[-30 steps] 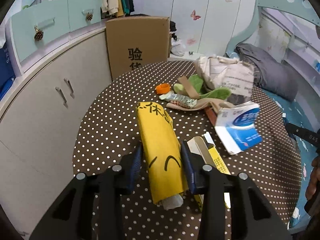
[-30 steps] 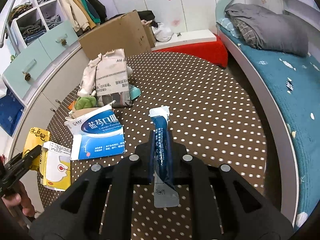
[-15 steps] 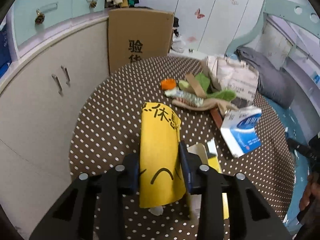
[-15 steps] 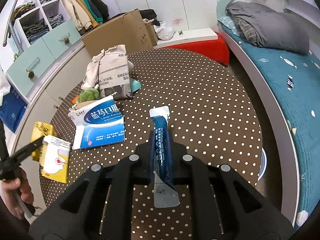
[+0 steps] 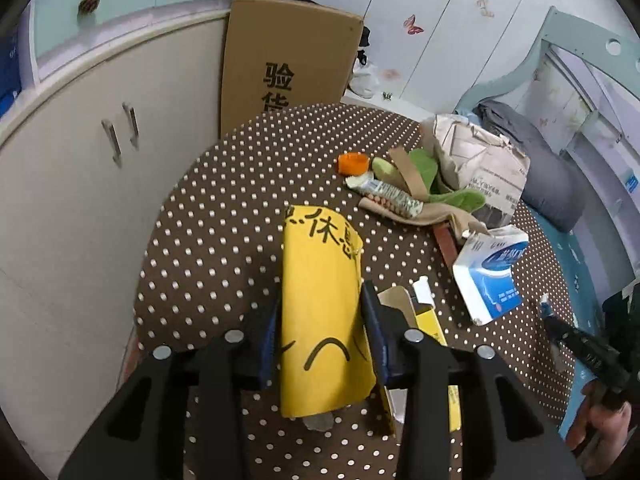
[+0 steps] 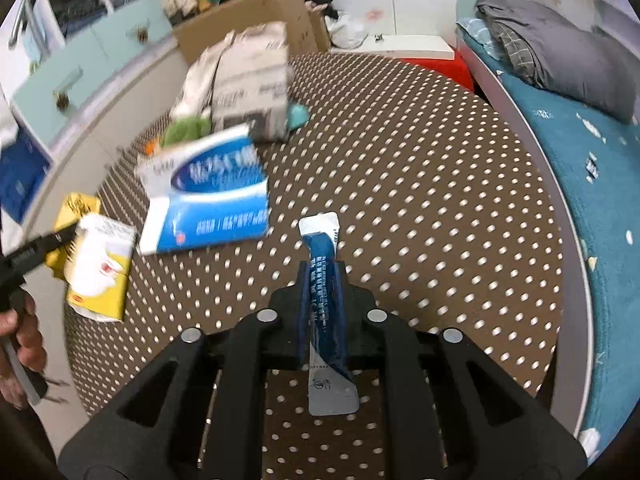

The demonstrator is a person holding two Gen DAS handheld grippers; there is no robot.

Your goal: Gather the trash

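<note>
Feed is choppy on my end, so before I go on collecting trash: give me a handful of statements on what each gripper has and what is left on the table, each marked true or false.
1. The left gripper has the yellow packet between its pads. True.
2. The right gripper holds an orange cap. False: a blue sachet is between its jaws, which are opening.
3. The blue and white box lies on the dotted table. True.
4. The orange cap sits inside the cardboard box. False: it rests on the table by the green scraps.
</note>
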